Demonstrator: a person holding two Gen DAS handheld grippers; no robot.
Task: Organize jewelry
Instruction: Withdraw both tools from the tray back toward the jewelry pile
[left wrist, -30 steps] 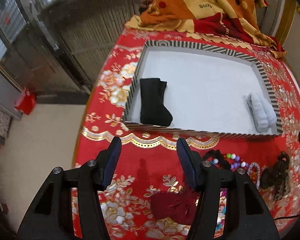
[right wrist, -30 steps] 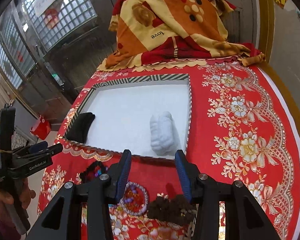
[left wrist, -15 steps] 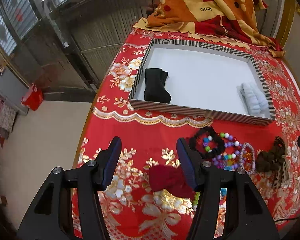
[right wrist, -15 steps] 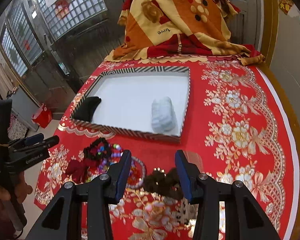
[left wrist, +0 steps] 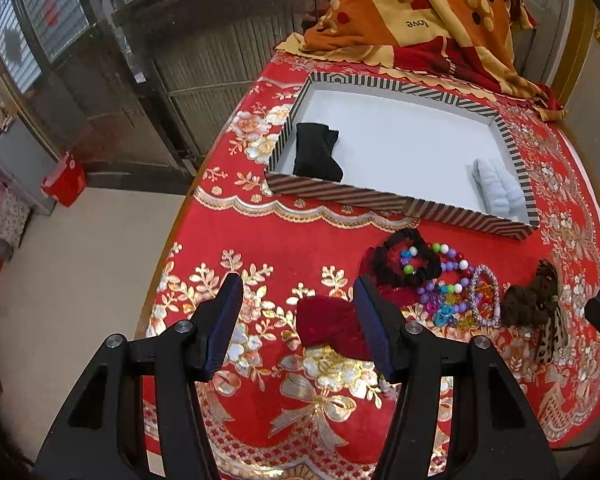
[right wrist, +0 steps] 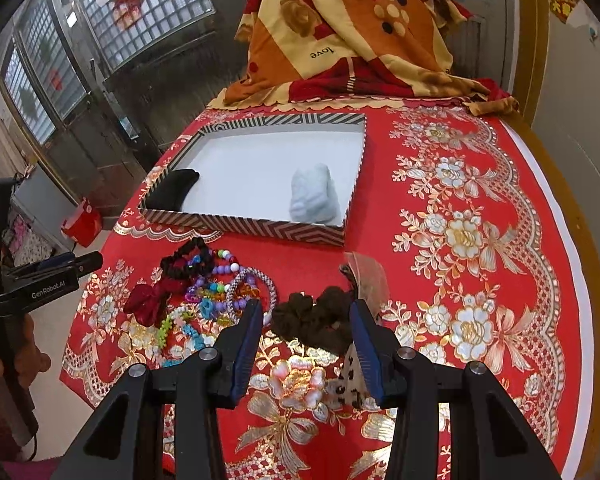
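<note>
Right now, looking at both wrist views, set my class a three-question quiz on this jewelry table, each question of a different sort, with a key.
1. True or false: the striped tray holds nothing.
2. Multiple choice: what lies between the fingers of the right gripper, as its own camera sees it? A) the brown scrunchie B) a silver watch C) a pair of scissors
3. Fill in: the dark red velvet bow lies on the ______, in front of the left gripper.

Key
1. False: a black item and a pale blue item lie in it.
2. A
3. Tablecloth; it lies outside the tray.
</note>
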